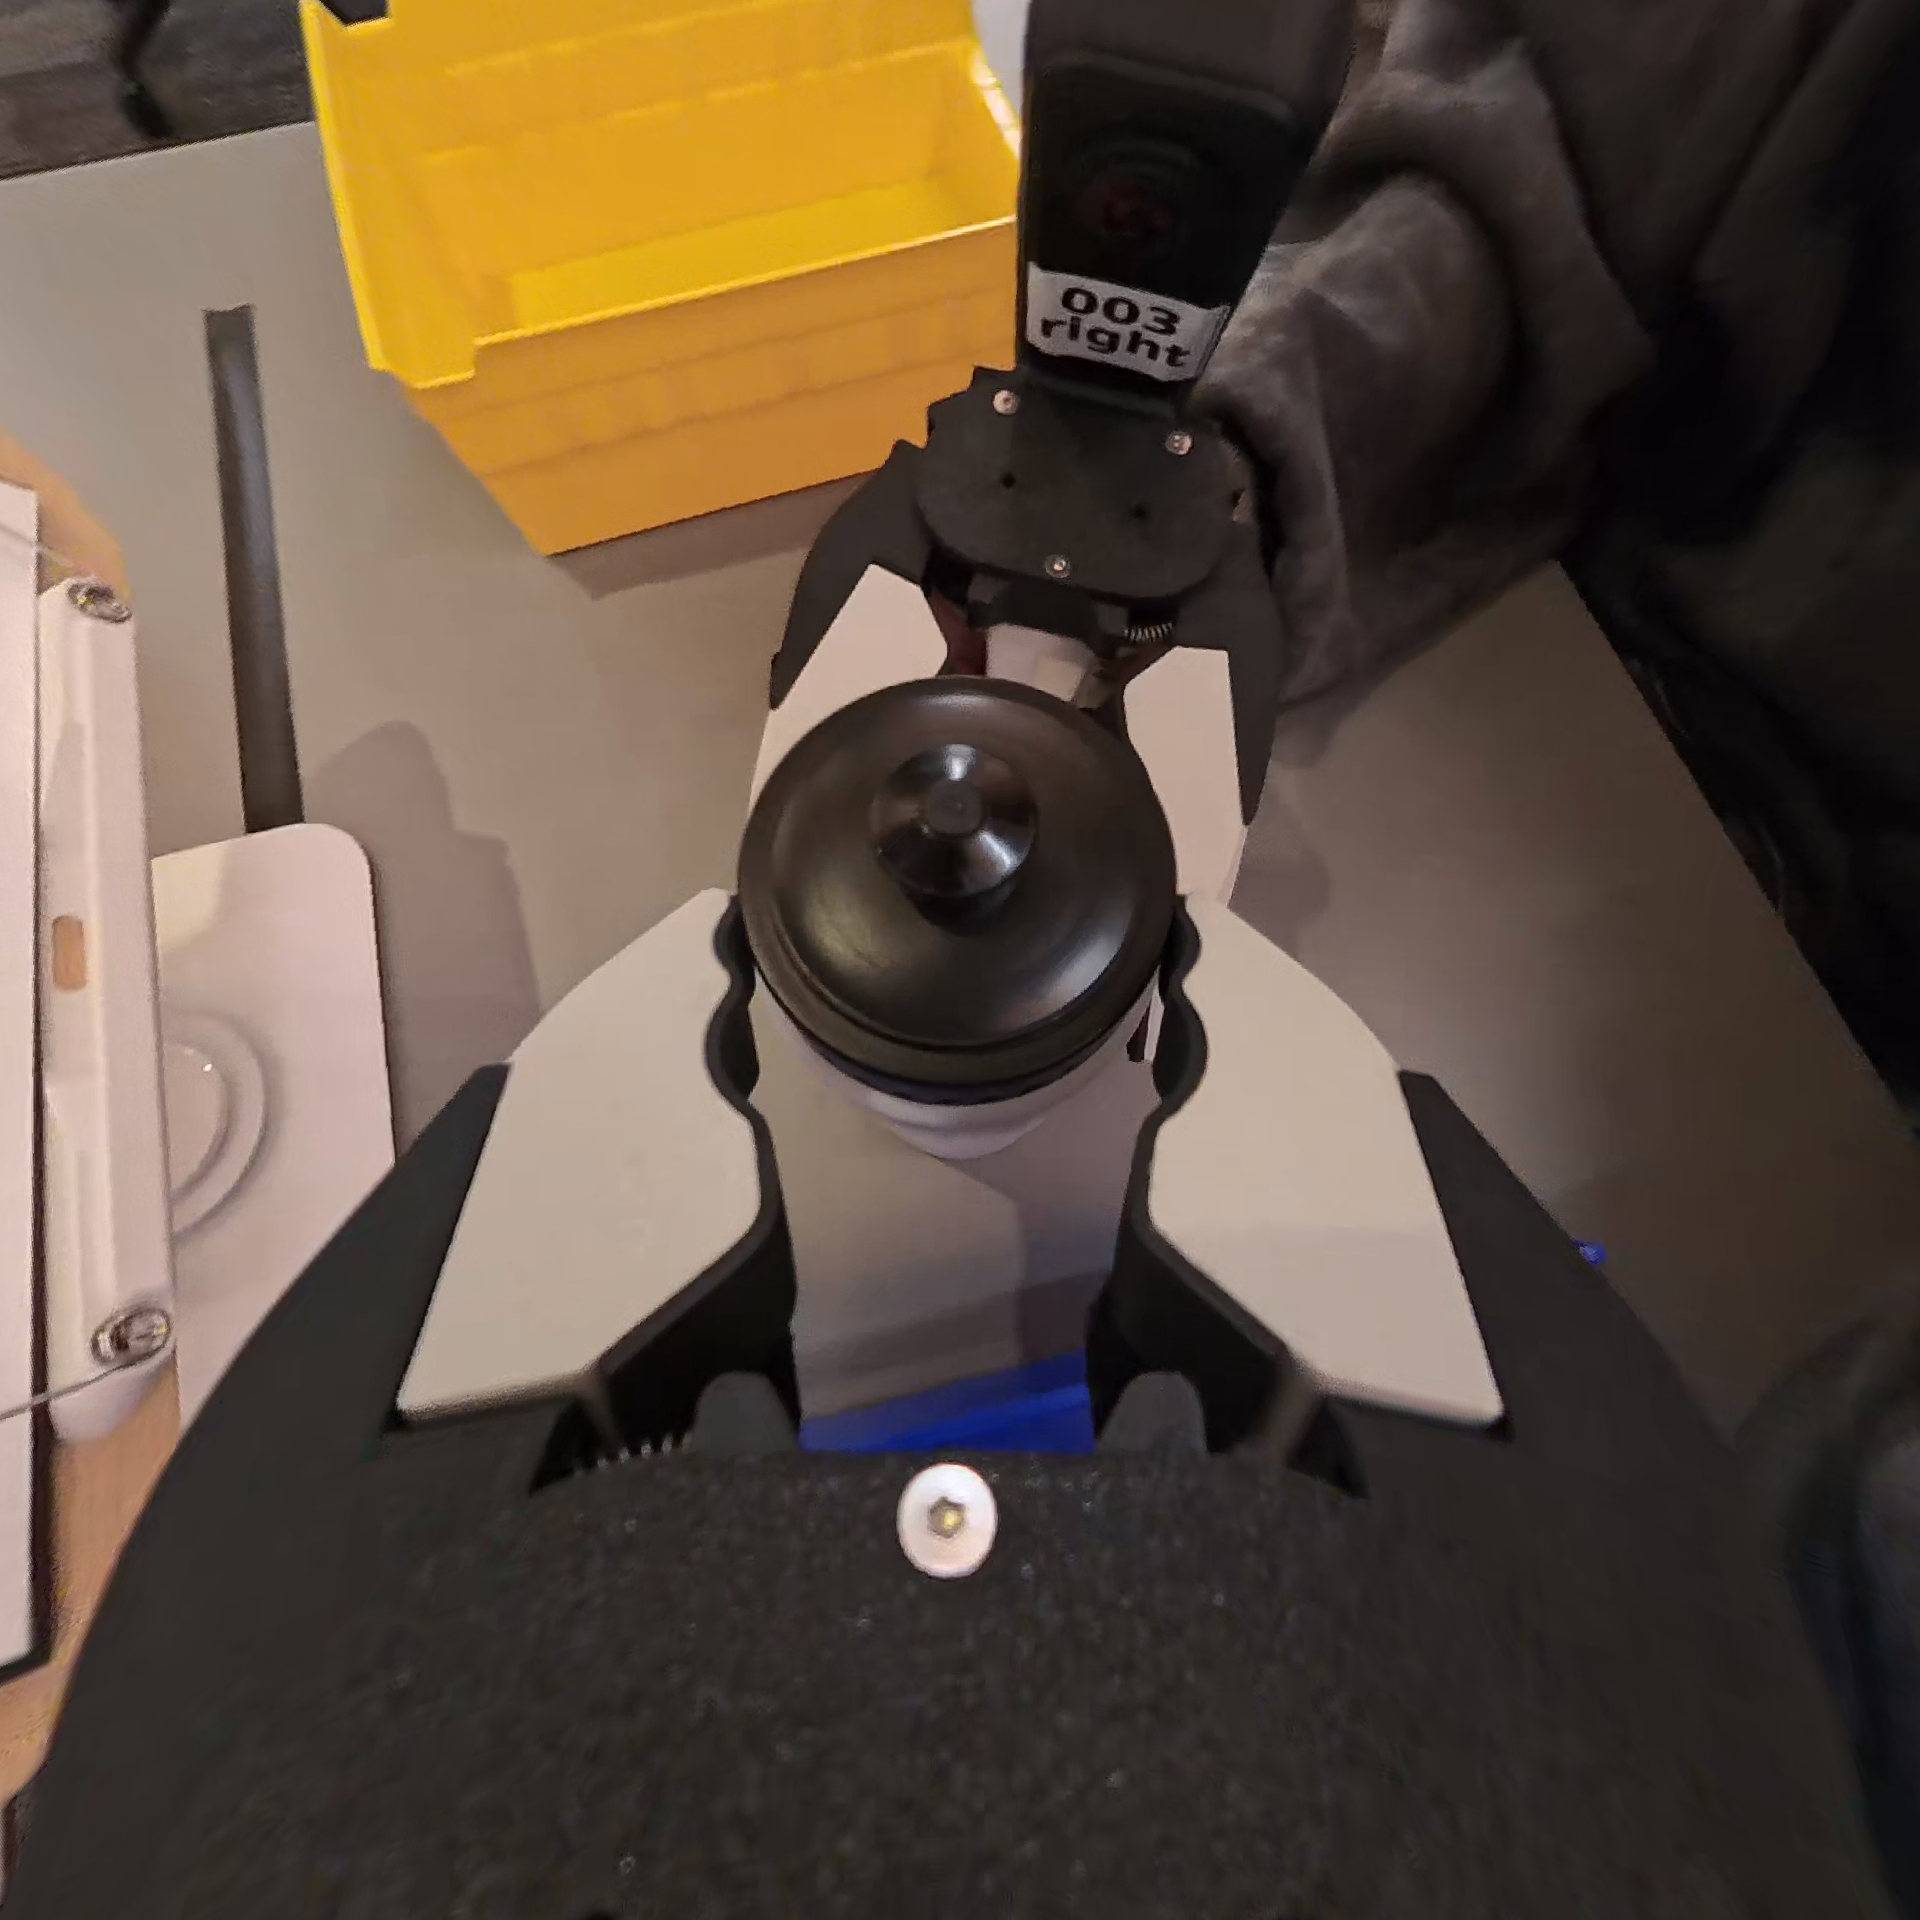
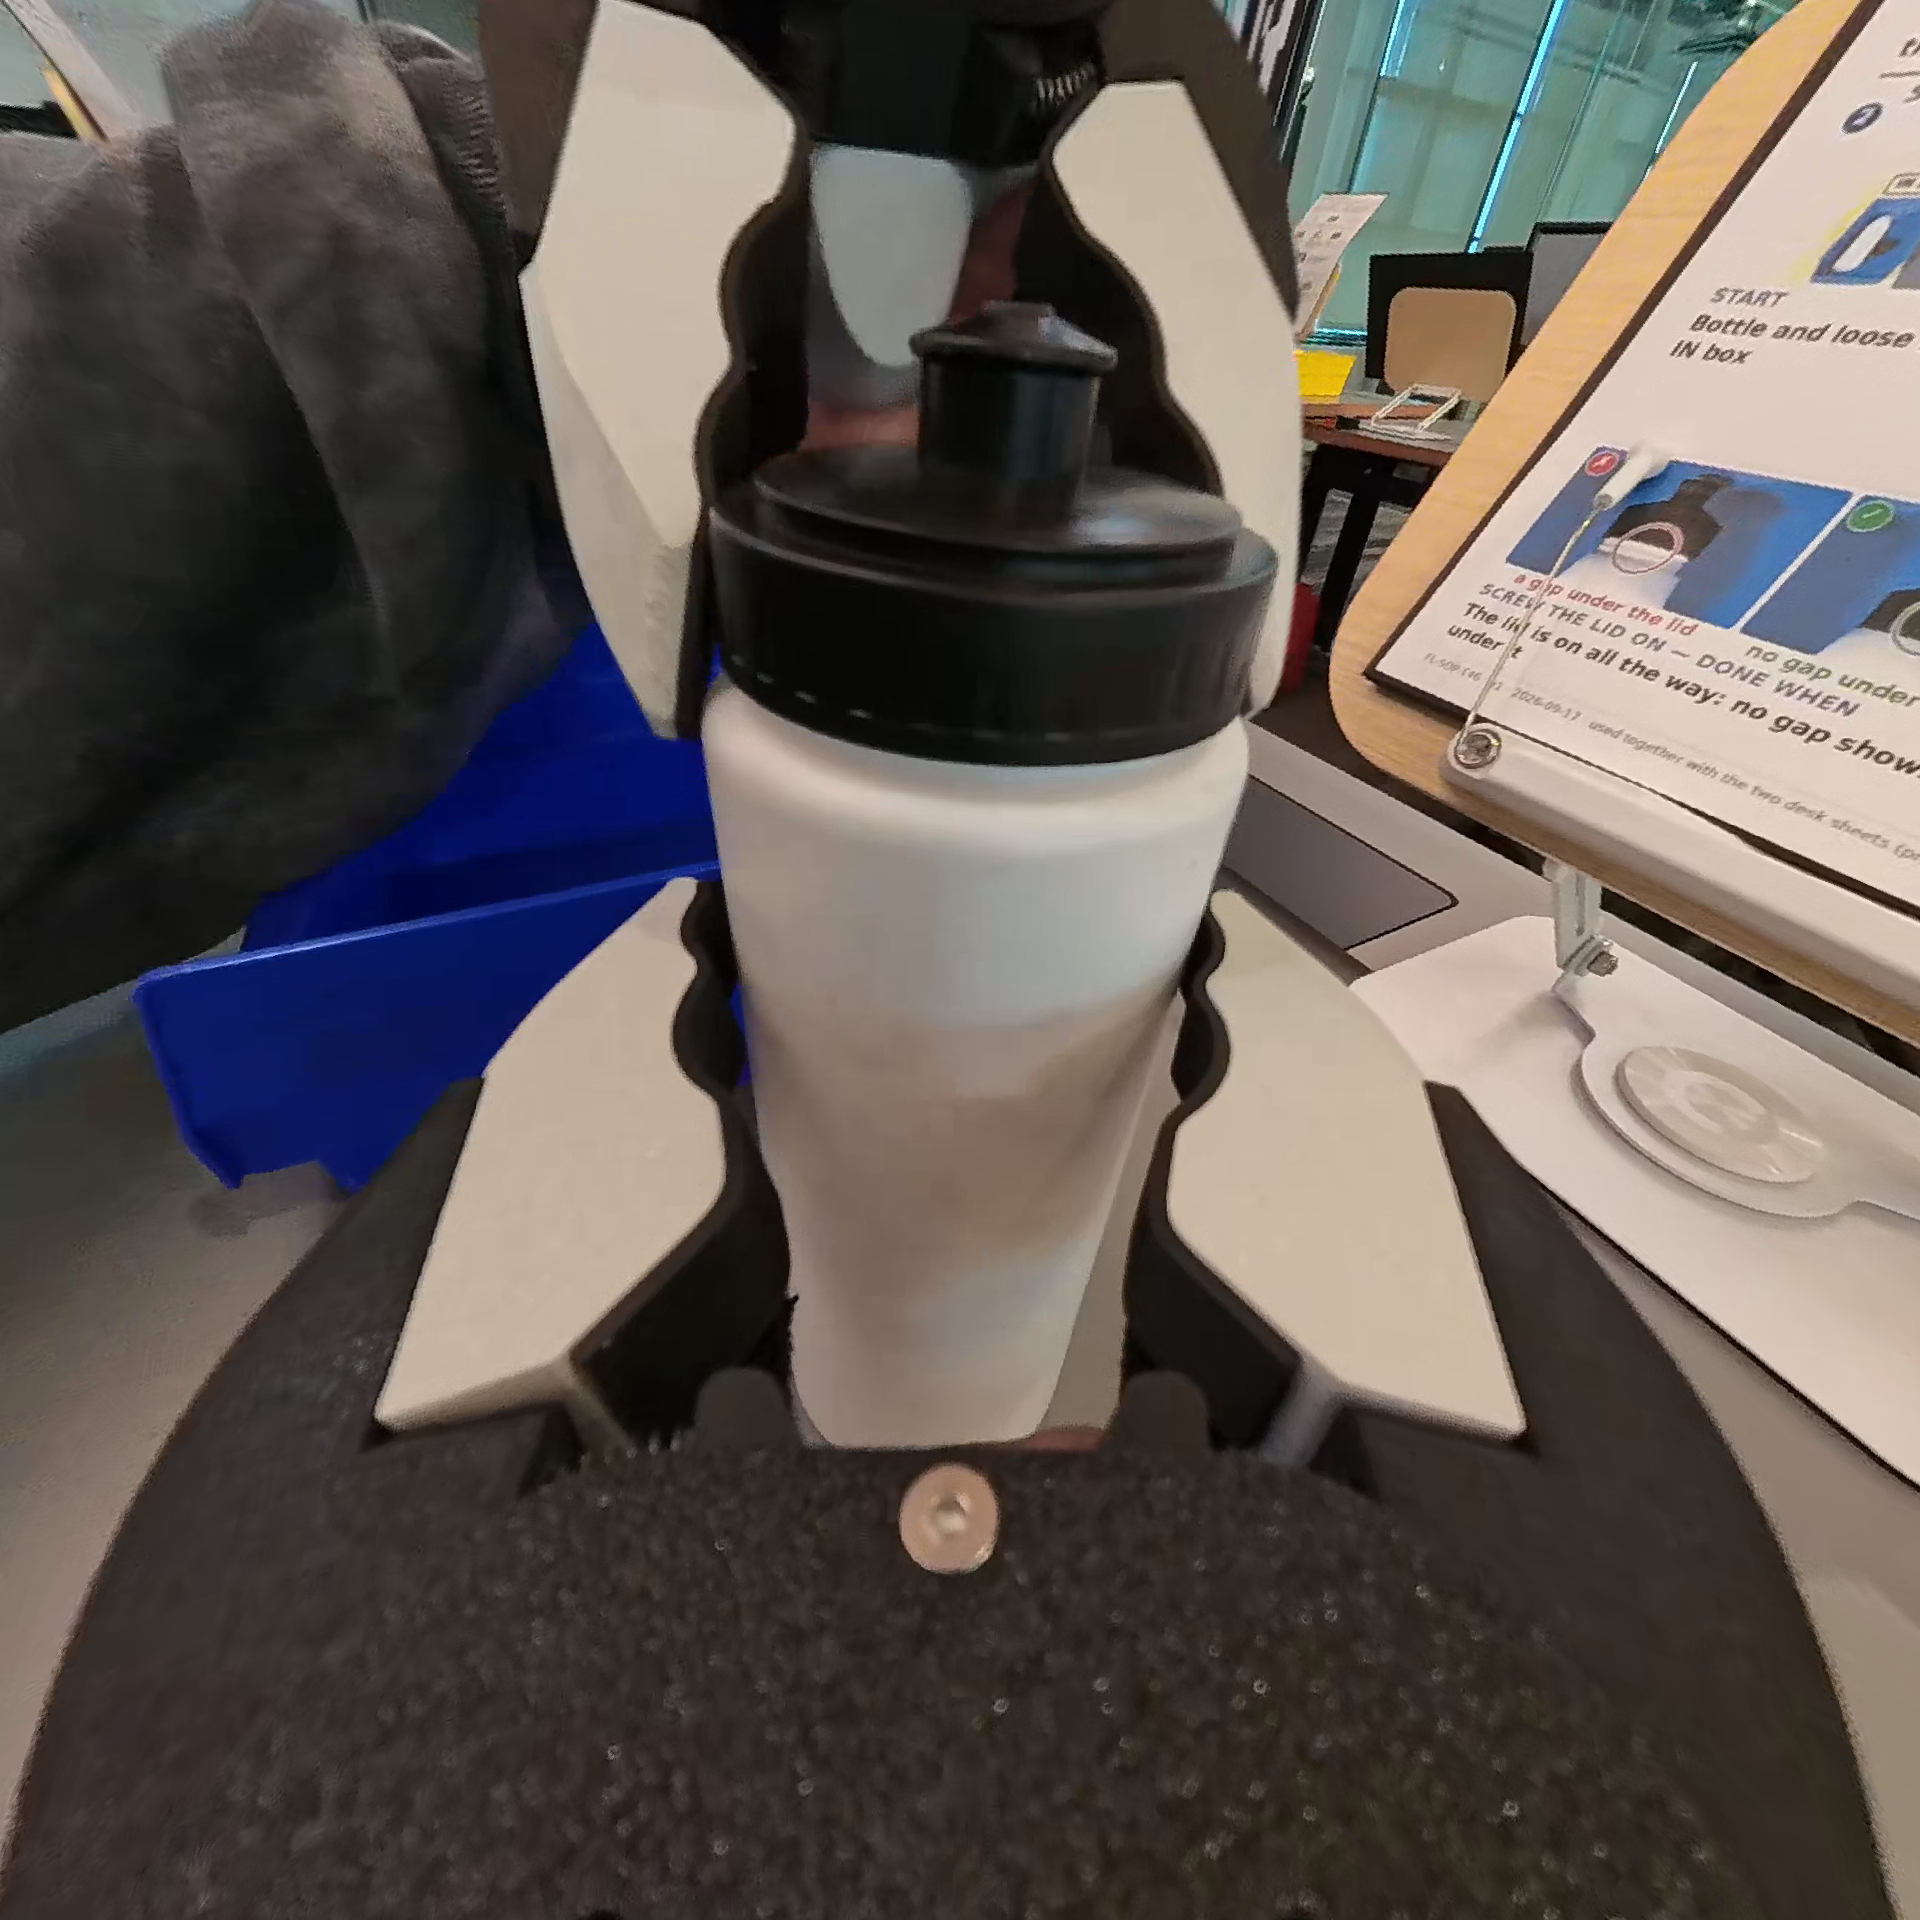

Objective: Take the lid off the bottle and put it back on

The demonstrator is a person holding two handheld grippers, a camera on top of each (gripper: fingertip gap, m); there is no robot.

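Bottle [image 2: 966, 935] upright, above the blue bin [image 2: 436, 935]. Right gripper [image 2: 961, 1023] jaws clamp its smooth, likely slippery body; left gripper [image 1: 956, 961] jaws clamp the ribbed lid [image 1: 951, 883], the better purchase.

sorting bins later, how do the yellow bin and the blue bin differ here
The yellow bin stands beyond the bottle in the left wrist view, its ribbed inside fully visible. The blue bin sits behind the bottle in the right wrist view, partly hidden by a grey sleeve, its inside mostly hidden. Both are open plastic bins on the grey table.
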